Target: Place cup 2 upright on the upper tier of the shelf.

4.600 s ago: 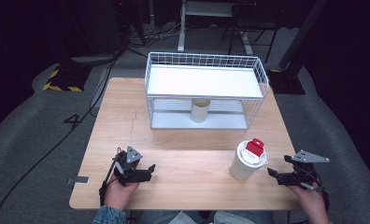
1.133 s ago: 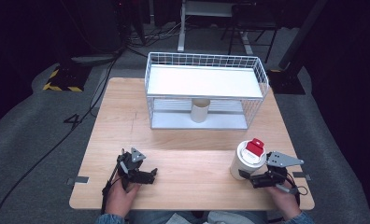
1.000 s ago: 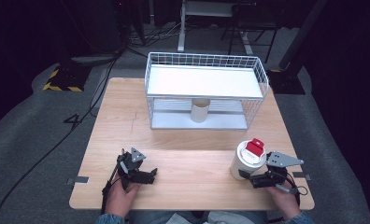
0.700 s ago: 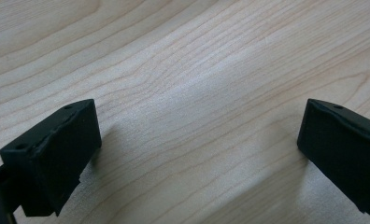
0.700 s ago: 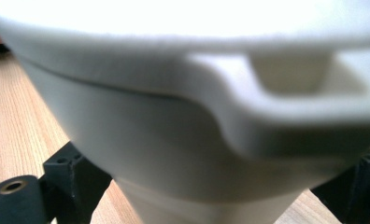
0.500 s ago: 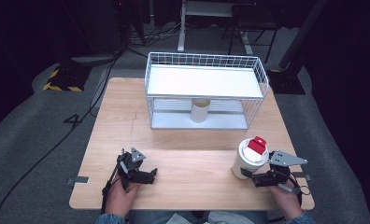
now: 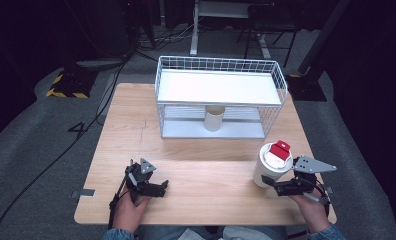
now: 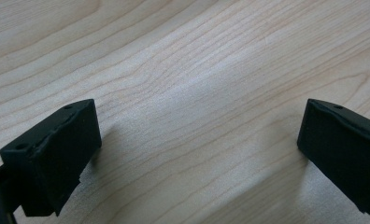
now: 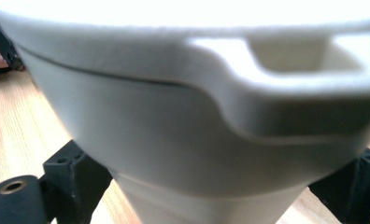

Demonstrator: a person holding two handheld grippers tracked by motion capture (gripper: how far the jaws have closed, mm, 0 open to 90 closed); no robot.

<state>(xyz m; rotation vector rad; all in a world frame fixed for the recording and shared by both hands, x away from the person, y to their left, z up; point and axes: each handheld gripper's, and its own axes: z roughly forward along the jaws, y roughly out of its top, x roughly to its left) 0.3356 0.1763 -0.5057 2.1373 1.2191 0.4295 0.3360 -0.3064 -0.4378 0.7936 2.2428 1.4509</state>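
High view: one white cup (image 7: pixel 269 170) with a red-and-white lid stands upright near the right front edge of the wooden table (image 7: pixel 196 165). The right gripper (image 7: pixel 278 187) sits at its base on the person's side. In the right gripper view the cup (image 9: pixel 197 112) looms very close, with one black jaw at either side of its lower wall; the jaws are spread about as wide as the cup, and whether they press on it cannot be told.

The left gripper (image 7: pixel 158 186) rests low over the front left of the table, well apart from the cup. In the left gripper view its jaws stand wide apart with nothing but bare wood grain (image 8: pixel 197 93) between them.

At the far side of the table is one white wire rack (image 7: pixel 218 95) with a flat white shelf; a second, plain pale cup (image 7: pixel 214 117) stands under that shelf. Two cups, two grippers, one rack.

Grey carpet (image 7: pixel 31 140) surrounds the table, with dark cables (image 7: pixel 93 122) trailing across it and a yellow-and-black striped base (image 7: pixel 65 86) at the far left. The room behind is dark.
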